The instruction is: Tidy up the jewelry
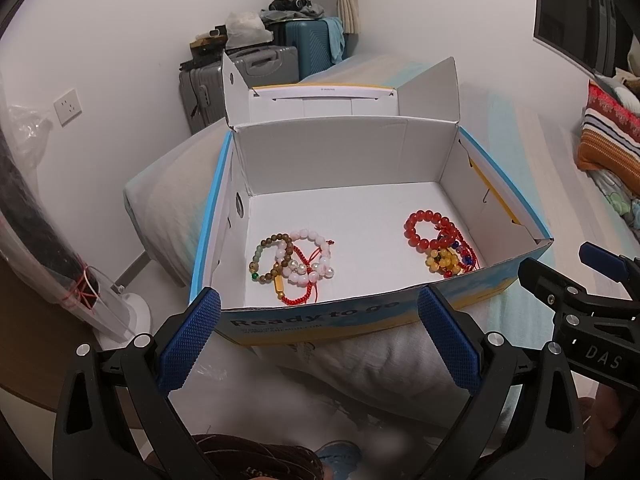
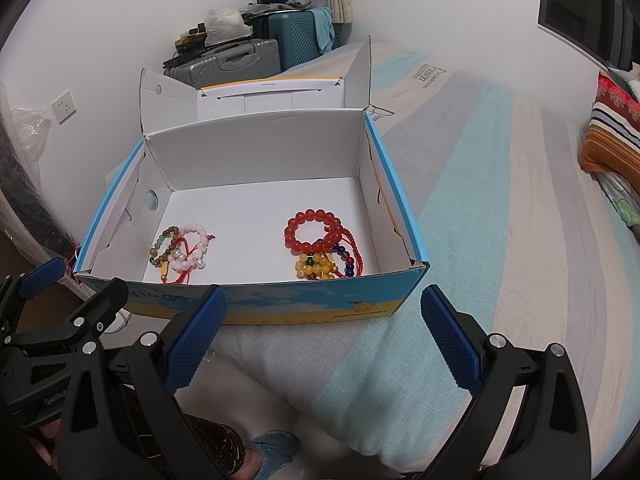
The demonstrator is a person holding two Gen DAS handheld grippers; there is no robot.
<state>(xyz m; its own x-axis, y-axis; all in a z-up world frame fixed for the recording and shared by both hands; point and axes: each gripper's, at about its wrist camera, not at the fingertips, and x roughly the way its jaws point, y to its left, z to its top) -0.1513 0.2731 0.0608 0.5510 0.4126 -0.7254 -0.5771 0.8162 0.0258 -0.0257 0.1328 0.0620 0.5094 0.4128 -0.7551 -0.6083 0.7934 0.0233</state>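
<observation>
An open cardboard box with a white inside stands on the bed. In its left part lies a heap of bracelets: brown wooden beads, pale pink beads, red cord. In its right part lies a second heap: a red bead bracelet, yellow beads, dark blue beads, red cord. My left gripper is open and empty just in front of the box's near wall. My right gripper is open and empty, also in front of that wall. Each gripper shows at the edge of the other's view.
The box's lid stands open at the back. The bed has a striped blue and grey sheet, with a striped pillow at far right. Suitcases are stacked by the far wall. A fan base stands on the floor left.
</observation>
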